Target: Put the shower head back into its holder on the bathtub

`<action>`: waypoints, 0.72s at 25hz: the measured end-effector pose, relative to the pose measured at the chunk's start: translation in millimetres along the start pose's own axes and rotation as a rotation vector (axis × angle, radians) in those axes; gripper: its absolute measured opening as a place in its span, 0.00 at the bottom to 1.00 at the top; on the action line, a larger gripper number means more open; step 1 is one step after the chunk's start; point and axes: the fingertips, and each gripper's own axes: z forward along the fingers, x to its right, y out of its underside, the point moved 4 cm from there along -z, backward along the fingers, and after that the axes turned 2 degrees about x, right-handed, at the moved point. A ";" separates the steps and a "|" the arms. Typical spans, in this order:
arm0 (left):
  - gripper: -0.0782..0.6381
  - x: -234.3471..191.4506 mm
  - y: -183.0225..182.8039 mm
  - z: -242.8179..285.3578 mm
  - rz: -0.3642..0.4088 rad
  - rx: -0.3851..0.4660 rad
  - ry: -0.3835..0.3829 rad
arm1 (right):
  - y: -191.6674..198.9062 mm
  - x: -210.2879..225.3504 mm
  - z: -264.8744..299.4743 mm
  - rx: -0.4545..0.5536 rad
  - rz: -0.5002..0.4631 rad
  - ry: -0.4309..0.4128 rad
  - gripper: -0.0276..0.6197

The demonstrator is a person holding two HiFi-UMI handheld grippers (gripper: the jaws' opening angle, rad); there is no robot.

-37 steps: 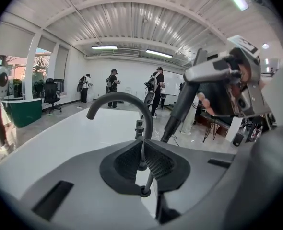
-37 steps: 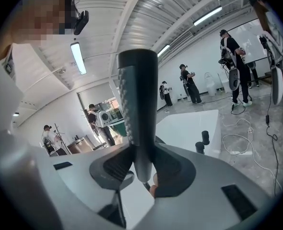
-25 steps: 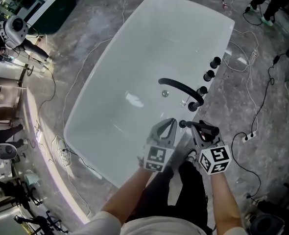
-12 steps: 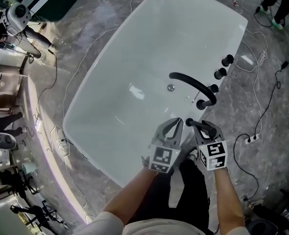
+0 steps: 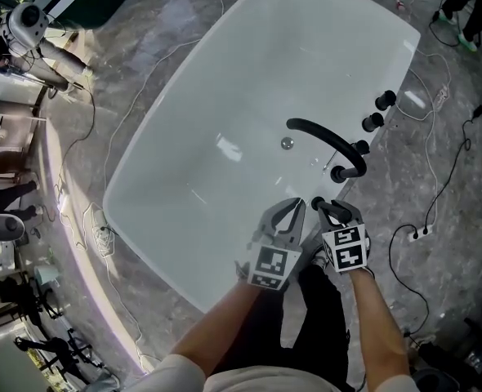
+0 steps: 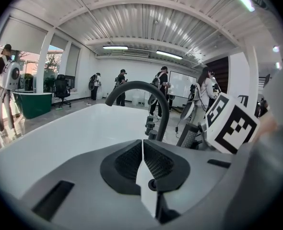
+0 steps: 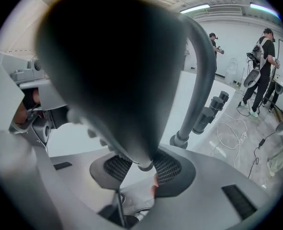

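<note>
The right gripper (image 5: 334, 213), clamped on the shower head (image 5: 319, 203), draws in closer to the bathtub (image 5: 225, 96) rim beside the spout (image 5: 323, 135).

Grey marble floor (image 5: 167, 55) bears white bathtub (image 5: 249, 96); loose cables (image 5: 102, 237), power strip (image 5: 421, 232) alongside.

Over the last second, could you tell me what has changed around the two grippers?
The right gripper, shut on the shower head, edged in towards the left gripper and rolled its marker cube more level. Nothing was grasped or released. The left gripper stayed shut and empty.
</note>
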 end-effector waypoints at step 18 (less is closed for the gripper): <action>0.13 -0.7 8.1 0.7 0.005 -0.019 -0.003 | 5.9 -10.7 30.9 -0.019 -0.066 -0.009 0.26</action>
